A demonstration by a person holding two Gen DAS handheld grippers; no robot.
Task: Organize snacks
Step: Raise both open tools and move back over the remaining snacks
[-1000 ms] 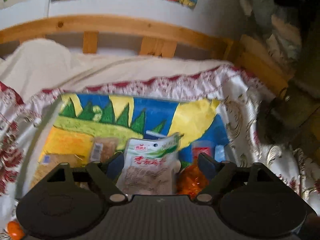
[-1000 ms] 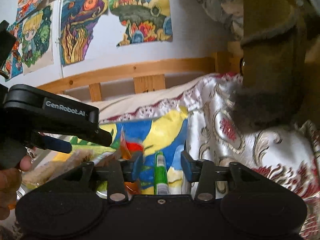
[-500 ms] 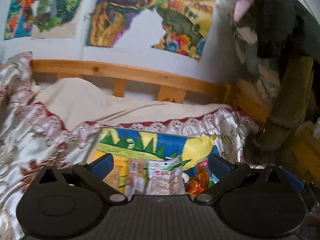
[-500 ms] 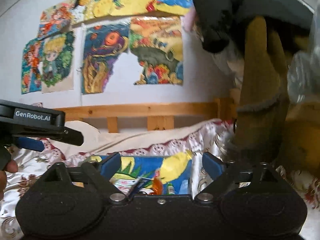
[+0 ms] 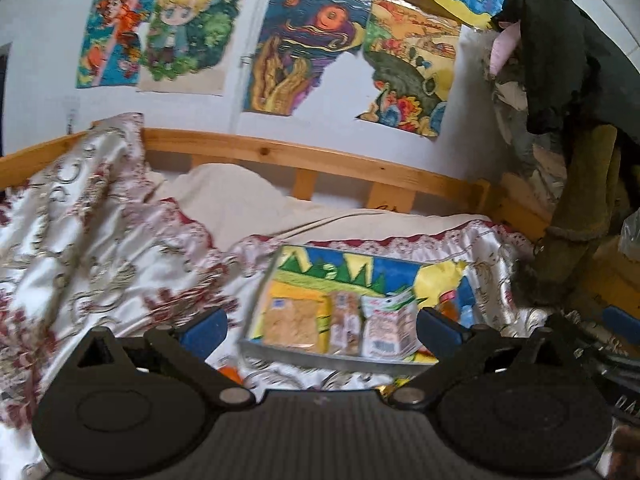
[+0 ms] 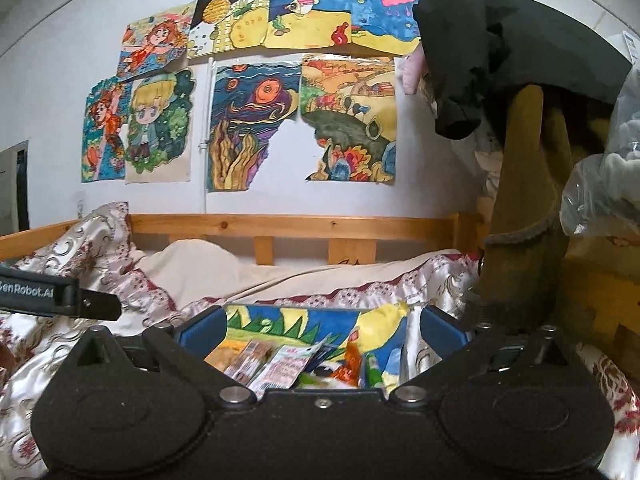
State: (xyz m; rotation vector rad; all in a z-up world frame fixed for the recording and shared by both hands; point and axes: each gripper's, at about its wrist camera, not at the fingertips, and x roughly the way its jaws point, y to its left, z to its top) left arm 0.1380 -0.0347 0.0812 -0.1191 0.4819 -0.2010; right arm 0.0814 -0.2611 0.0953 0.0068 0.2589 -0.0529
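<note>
Snacks (image 5: pixel 340 326) beyond spread left fingers (image 5: pixel 204 326), seemingly untouched.

The left claw (image 5: pixel 320 326) was spread wide, its two blue-padded fingers (image 5: pixel 204 328) far apart with nothing between them. Both fingers pointed forward and slightly down, level with each other. The right claw (image 6: pixel 322 330) was likewise spread wide and empty, its blue fingers (image 6: pixel 202 330) set symmetrically and at equal height. In the right wrist view, the left claw's black body (image 6: pixel 56 296) projected in from the left edge, at about the same height as the right claw's fingers and well apart from them. Neither claw touched anything. The hands holding the claws could not be made out clearly.
</note>
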